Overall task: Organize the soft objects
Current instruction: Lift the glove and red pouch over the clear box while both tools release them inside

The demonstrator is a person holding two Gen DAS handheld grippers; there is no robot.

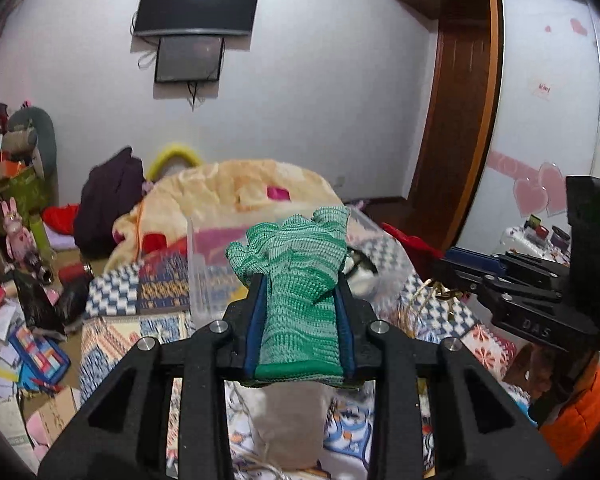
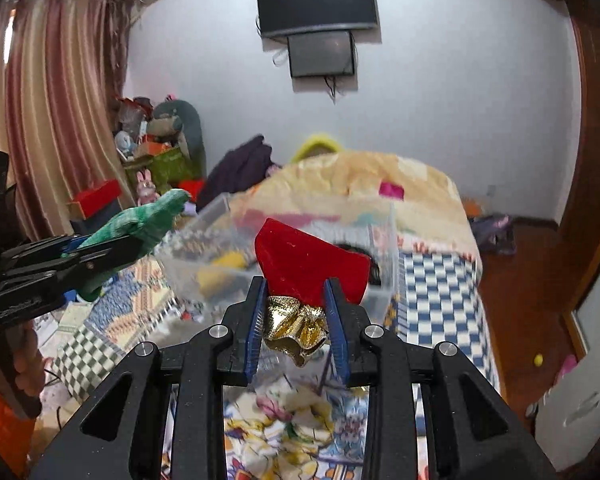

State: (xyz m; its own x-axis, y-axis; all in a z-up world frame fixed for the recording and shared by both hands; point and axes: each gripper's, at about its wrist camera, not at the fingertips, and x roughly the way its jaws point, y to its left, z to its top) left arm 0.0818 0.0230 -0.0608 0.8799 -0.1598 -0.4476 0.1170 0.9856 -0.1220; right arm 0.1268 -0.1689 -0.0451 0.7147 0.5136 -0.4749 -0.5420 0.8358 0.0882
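Here left tool [image 1: 302, 300] clamps green glove [image 1: 296, 264], right tool [image 2: 298, 304] red pouch [image 2: 312, 264]

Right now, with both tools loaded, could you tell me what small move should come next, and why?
Probably carry the right tool a little forward, over the clear plastic bin. It is clamped on a red pouch with a gold trim, held short of the bin. The left tool grips a green glove alongside.

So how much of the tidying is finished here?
Partly done: the clear plastic bin already holds a few items, one of them yellow. In hand: the left gripper clamps a green glove, the right gripper a red pouch with a gold top. Neither is in the bin yet.
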